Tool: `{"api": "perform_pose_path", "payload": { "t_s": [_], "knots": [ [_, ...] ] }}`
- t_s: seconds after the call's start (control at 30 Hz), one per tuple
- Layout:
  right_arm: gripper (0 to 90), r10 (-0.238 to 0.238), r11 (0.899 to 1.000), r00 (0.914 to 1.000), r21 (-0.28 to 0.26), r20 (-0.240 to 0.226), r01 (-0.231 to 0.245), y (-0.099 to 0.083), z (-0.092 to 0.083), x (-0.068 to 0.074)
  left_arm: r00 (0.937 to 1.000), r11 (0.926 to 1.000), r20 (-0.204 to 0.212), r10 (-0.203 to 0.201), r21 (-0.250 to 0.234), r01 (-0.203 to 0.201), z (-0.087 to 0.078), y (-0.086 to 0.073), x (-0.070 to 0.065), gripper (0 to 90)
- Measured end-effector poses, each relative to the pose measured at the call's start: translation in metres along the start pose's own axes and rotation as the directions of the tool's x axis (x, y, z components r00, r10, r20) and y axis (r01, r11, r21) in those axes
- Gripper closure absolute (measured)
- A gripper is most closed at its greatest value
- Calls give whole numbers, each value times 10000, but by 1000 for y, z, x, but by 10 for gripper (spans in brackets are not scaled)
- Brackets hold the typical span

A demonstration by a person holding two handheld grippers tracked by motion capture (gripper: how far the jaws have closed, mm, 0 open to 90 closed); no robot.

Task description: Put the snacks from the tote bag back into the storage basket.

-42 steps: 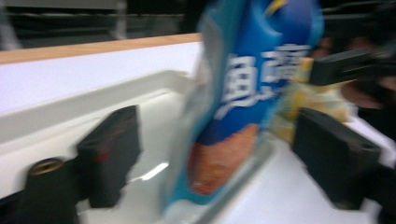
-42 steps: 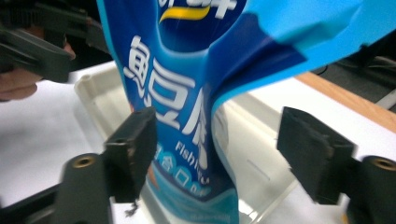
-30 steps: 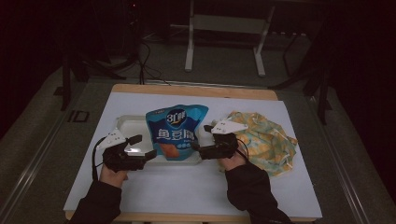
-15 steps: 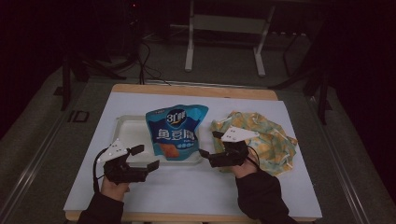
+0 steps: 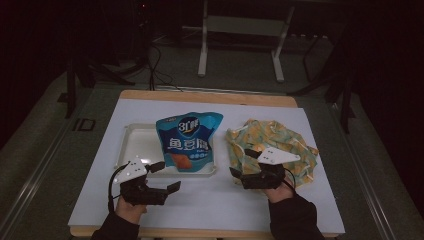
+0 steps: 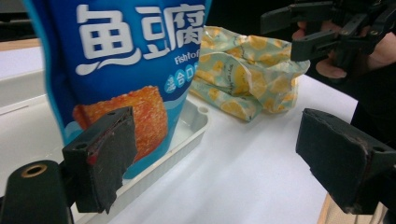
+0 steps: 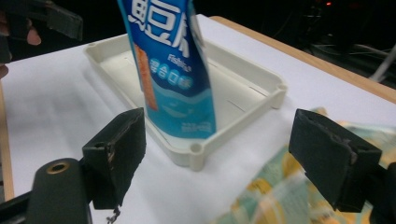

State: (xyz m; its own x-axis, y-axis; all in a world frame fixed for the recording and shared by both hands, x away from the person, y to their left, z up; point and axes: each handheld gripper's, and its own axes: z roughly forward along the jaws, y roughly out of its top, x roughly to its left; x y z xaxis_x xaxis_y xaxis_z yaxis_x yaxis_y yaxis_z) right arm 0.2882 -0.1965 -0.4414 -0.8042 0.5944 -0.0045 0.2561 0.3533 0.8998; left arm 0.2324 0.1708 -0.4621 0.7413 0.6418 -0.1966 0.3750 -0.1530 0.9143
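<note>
A blue snack bag (image 5: 189, 142) with white characters stands upright in a white tray (image 5: 136, 145) at mid-table. My left gripper (image 5: 167, 176) is open in front of the tray's near edge, holding nothing. In the left gripper view the bag (image 6: 126, 60) rises just beyond the left jaw, apart from it. My right gripper (image 5: 241, 163) is open over the near left edge of a yellow patterned cloth bag (image 5: 277, 142), with nothing between its jaws. In the right gripper view the snack bag (image 7: 173, 70) and tray (image 7: 243, 95) lie ahead, and the cloth (image 7: 273, 198) is blurred below.
A white sheet (image 5: 210, 210) covers the wooden table, with bare room between the two grippers. The table's near edge (image 5: 200, 232) is just behind my hands. Dark stands and cables (image 5: 160, 65) sit on the floor beyond the far edge.
Both grippers have drawn back toward the near edge of the table, away from the snack bag. The bag, tray and cloth have not moved.
</note>
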Motion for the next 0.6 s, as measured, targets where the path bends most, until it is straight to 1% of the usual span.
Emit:
{"api": "perform_pose_path", "payload": {
  "t_s": [0.07,0.17,0.23,0.3,0.43,0.6],
  "knots": [
    [187,134,9999,9999,-83,8,-134,-5,-6,-1,9999,10000,146,78,48,-78,3,0,-3,131],
    [187,-51,10000,9998,30,203,50,-13,-14,-3,9992,9996,308,246,113,-250,8,-1,-6,131],
    [187,-37,10000,9995,15,309,37,-18,-20,-5,9989,9996,401,262,88,-266,11,-1,-8,131],
    [186,53,10000,9993,-14,368,-52,-22,-26,-7,9984,9996,491,269,31,-271,13,-1,-8,131],
    [186,138,9999,9976,-46,675,-135,-31,-39,-10,9972,9994,666,346,6,-347,18,-1,-10,131],
    [186,323,9995,9956,7,875,-325,-44,-51,-14,9955,9991,856,398,114,-409,27,-1,-13,131]
  ]
}}
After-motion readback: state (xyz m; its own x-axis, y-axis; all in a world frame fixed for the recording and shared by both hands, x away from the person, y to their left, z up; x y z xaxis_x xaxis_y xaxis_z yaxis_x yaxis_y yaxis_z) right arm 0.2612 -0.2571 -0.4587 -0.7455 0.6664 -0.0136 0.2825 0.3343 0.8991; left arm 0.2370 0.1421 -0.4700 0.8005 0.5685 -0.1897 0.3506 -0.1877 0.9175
